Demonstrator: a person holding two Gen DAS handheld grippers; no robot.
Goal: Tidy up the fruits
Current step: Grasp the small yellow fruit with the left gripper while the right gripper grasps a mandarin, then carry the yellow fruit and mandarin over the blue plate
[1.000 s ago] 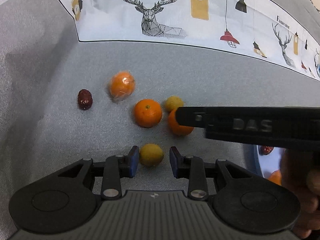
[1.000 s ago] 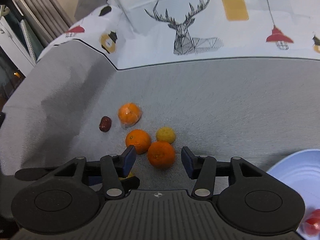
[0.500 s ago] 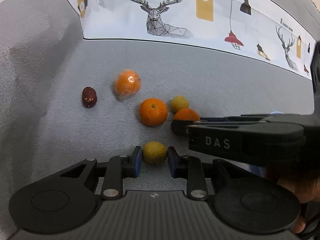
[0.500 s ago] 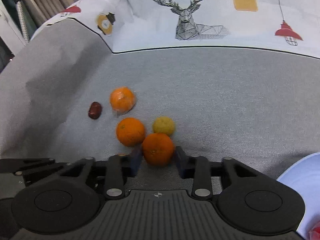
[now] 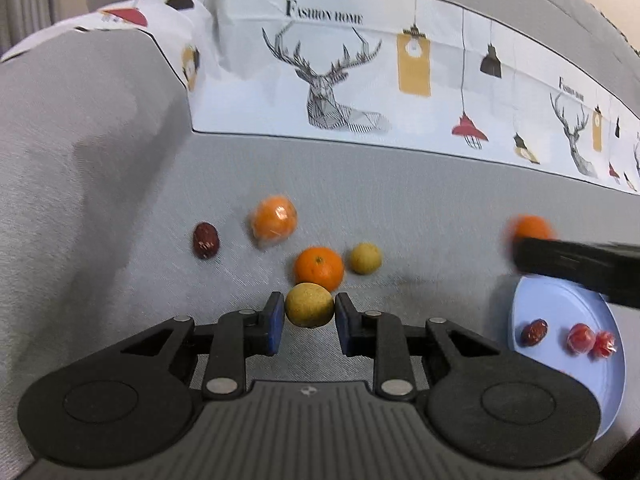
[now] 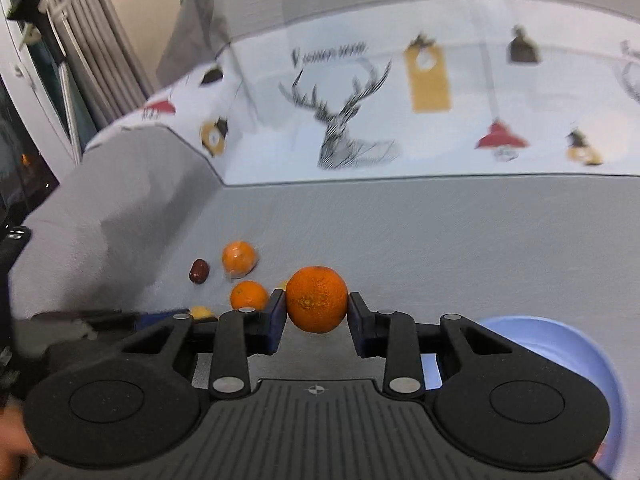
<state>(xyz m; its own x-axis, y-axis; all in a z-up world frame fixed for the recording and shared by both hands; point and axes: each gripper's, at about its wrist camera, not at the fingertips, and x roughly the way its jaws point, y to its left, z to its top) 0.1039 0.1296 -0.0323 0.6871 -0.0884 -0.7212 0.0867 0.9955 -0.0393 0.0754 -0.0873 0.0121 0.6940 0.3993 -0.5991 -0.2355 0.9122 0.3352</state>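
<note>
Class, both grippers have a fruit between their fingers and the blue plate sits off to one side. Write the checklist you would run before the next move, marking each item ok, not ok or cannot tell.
1. Right gripper shut on the orange, which looks clear of the cloth: ok.
2. Left gripper shut on the yellow-green fruit: ok.
3. Yellow-green fruit lifted clear of the loose orange behind it: cannot tell.
4. Blue plate has bare room beside the red fruits: ok.
5. Right gripper already over the plate: cannot tell.
6. The wrapped orange and dark date still need sorting: not ok.
</note>
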